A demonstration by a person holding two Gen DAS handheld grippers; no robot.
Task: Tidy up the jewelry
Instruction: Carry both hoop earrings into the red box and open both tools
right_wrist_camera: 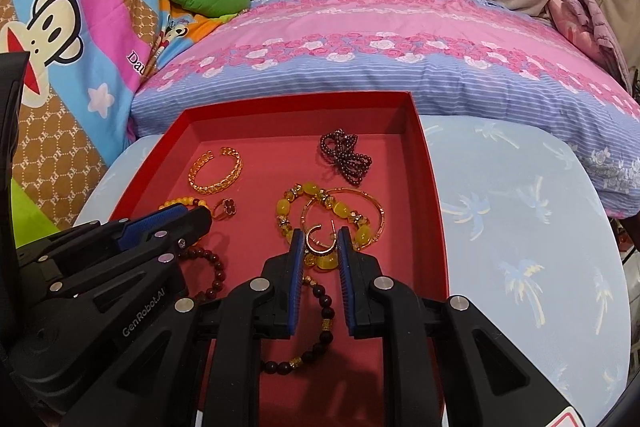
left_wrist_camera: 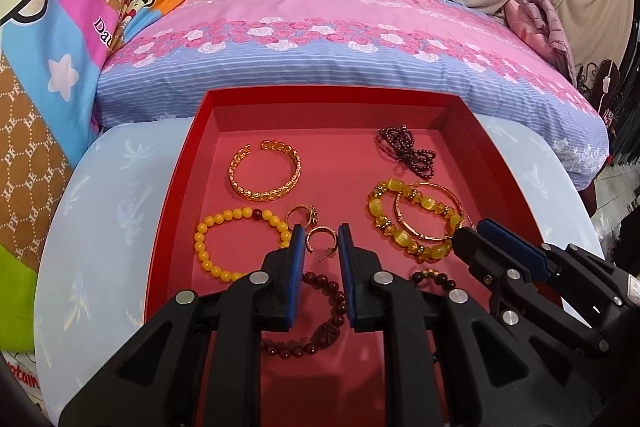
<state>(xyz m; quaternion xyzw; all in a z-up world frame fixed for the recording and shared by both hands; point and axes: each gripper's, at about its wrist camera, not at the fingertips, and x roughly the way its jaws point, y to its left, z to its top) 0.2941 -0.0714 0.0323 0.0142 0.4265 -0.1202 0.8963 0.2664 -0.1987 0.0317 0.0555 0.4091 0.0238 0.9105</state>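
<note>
A: What did the red tray [left_wrist_camera: 176, 187] hold, and where did it sit?

B: It sat on a pale blue table [left_wrist_camera: 104, 187] with a palm print, its far edge against a pink and blue flowered cushion [left_wrist_camera: 340, 39]. Jewelry lay loose on its floor. Far left: an open gold cuff [left_wrist_camera: 265, 169] of chain-like links. Far right: a bunched strand of tiny dark purple beads [left_wrist_camera: 408, 151].

A: And nearer?

B: Near left, a bracelet of round yellow beads [left_wrist_camera: 224, 247] with one dark red bead in it. Right side, a chunky yellow bracelet [left_wrist_camera: 404, 223] of glossy oval stones, with a thin gold bangle [left_wrist_camera: 430, 215] lying across it. Mid-tray, a gold ring [left_wrist_camera: 302, 221] with a dark flower top. Nearest, two dark brown bead bracelets, one with a carved pendant [left_wrist_camera: 324, 335], one with gold spacers [right_wrist_camera: 324, 323].

A: The left gripper [left_wrist_camera: 320, 239]?

B: Low over the tray's middle. Jaws narrowly parted, holding nothing; a small gold hoop earring [left_wrist_camera: 320, 239] showed in the gap, but on the tray floor, pads apart from it.

A: The right gripper [right_wrist_camera: 319, 241]?

B: Just right of the left one, over the chunky yellow bracelet. Jaws likewise narrowly parted. A gold hoop earring [right_wrist_camera: 320, 239] sat between the fingertips; I couldn't tell whether the pads pressed on it.
</note>
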